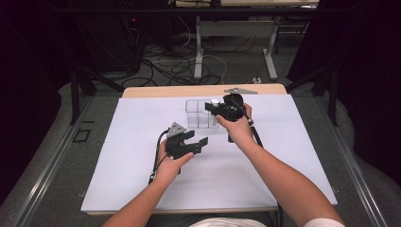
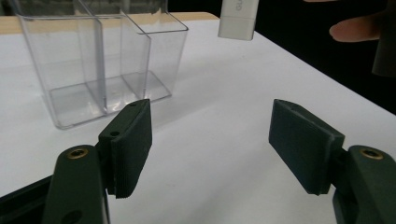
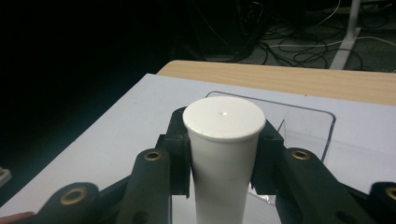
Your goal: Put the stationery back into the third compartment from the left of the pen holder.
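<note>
Right gripper (image 3: 223,154) grips a white capped tube (image 3: 222,154) between its fingers, upright, held above the clear divided plastic box (image 1: 198,113) at the far middle of the white-covered desk (image 1: 142,179). Left gripper (image 1: 196,140) sits nearer and left of the box, fingers spread wide, holding nothing, just above the desk.

White tube (image 3: 223,154) — base cut off at 6 o'clock; clear box (image 3: 299,128) mostly hidden behind it — print on tube unreadable.
</note>
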`<control>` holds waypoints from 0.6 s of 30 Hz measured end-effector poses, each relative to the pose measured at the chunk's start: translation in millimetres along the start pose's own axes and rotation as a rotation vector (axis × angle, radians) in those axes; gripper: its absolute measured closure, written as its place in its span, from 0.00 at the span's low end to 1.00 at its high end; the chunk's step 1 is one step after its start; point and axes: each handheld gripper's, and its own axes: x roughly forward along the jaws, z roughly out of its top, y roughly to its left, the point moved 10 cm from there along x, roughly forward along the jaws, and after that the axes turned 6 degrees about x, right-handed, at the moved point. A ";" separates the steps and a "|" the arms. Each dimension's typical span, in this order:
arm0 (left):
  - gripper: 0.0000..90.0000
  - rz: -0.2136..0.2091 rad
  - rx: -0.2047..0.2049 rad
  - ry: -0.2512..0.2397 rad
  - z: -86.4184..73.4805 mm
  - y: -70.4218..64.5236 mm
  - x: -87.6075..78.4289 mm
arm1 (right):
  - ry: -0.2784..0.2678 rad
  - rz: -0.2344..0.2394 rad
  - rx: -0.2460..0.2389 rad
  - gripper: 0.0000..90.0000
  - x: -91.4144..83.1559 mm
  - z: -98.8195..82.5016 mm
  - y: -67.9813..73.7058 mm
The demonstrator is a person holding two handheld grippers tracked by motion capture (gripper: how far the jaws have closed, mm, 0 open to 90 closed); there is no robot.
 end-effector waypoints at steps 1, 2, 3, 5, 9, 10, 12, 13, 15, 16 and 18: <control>0.34 0.010 0.001 0.001 0.0 1.3 -0.5 | -0.003 -0.005 -0.010 0.73 0.7 1.3 -1.2; 0.34 0.019 0.005 0.003 -0.3 2.7 -0.9 | -0.007 -0.009 -0.011 0.73 1.5 2.6 -1.5; 0.33 0.022 0.020 0.007 -0.5 4.5 -1.5 | -0.009 -0.015 -0.019 0.73 2.2 3.7 -2.5; 0.33 0.035 0.034 0.011 -0.7 7.8 -2.6 | -0.015 -0.024 -0.032 0.73 4.0 5.7 -3.8; 0.33 0.054 0.035 0.014 -0.9 13.9 -4.5 | -0.032 -0.048 -0.063 0.73 6.9 10.6 -6.1; 0.33 0.071 0.045 0.022 -1.4 16.7 -5.4 | -0.036 -0.051 -0.071 0.73 7.5 11.9 -6.5; 0.32 0.096 0.041 0.034 -3.2 21.3 -6.3 | -0.050 -0.061 -0.082 0.73 9.0 15.3 -7.2; 0.32 0.103 0.041 0.040 -4.1 23.7 -6.6 | -0.056 -0.068 -0.095 0.73 9.8 17.0 -8.2; 0.32 0.111 0.023 0.055 -6.5 27.2 -7.6 | -0.073 -0.079 -0.108 0.73 12.3 20.6 -9.5; 0.32 0.114 0.023 0.064 -7.8 29.3 -8.1 | -0.076 -0.086 -0.122 0.73 13.2 22.2 -11.2; 0.30 0.125 0.013 0.072 -9.6 33.5 -8.6 | -0.085 -0.098 -0.130 0.73 16.1 24.8 -13.3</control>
